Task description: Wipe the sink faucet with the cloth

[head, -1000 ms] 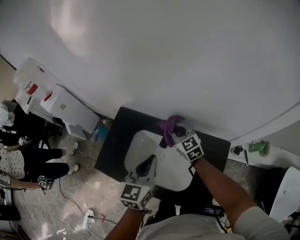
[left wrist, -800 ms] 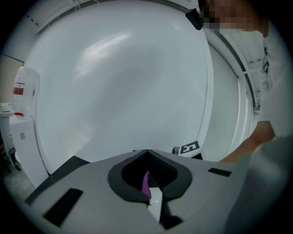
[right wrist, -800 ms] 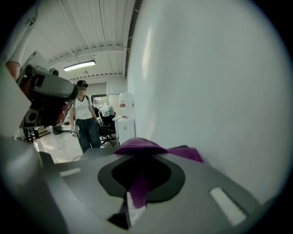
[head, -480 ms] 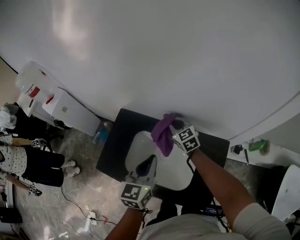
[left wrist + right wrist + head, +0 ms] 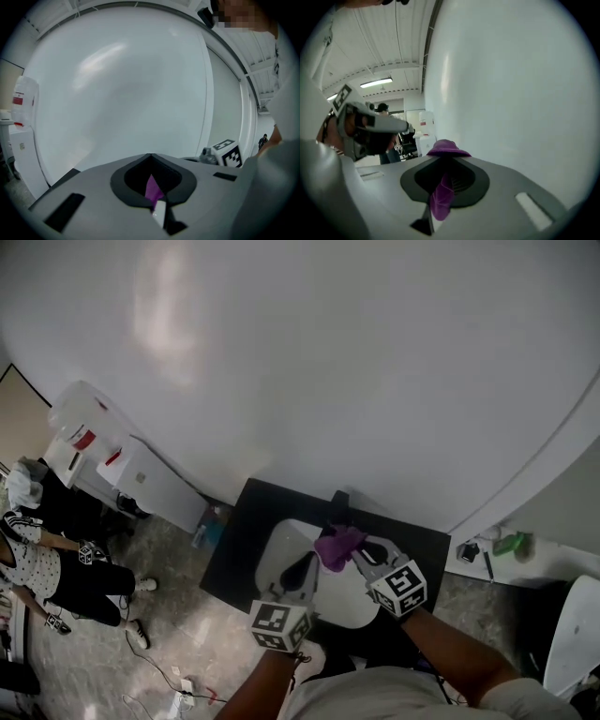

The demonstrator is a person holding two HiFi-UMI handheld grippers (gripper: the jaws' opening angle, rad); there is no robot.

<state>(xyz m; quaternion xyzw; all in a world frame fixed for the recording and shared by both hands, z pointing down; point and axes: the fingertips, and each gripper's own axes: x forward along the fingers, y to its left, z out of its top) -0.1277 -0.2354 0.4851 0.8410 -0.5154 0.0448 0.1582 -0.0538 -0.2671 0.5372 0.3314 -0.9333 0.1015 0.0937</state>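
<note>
A white sink [image 5: 270, 545] is set in a black counter [image 5: 236, 535], with the dark faucet [image 5: 339, 499] upright at its back rim. The purple cloth [image 5: 337, 545] is bunched over the basin, in front of the faucet and apart from it. My right gripper [image 5: 362, 551] is shut on the cloth [image 5: 440, 197], which hangs through its jaws and folds over their tip. My left gripper [image 5: 306, 568] hovers over the basin just left of the cloth, jaws together. A purple sliver of cloth [image 5: 152, 188] shows in the gap of the left gripper [image 5: 150, 157].
A white wall rises directly behind the counter. White appliances [image 5: 141, 474] and a blue bottle [image 5: 208, 527] stand on the floor at left, where people [image 5: 42, 563] sit. Cables [image 5: 178, 681] lie on the floor. A green object [image 5: 512, 542] rests at right.
My right gripper has drawn back from the faucet with the cloth, from the back rim to over the basin beside the left gripper. The left gripper has barely moved.
</note>
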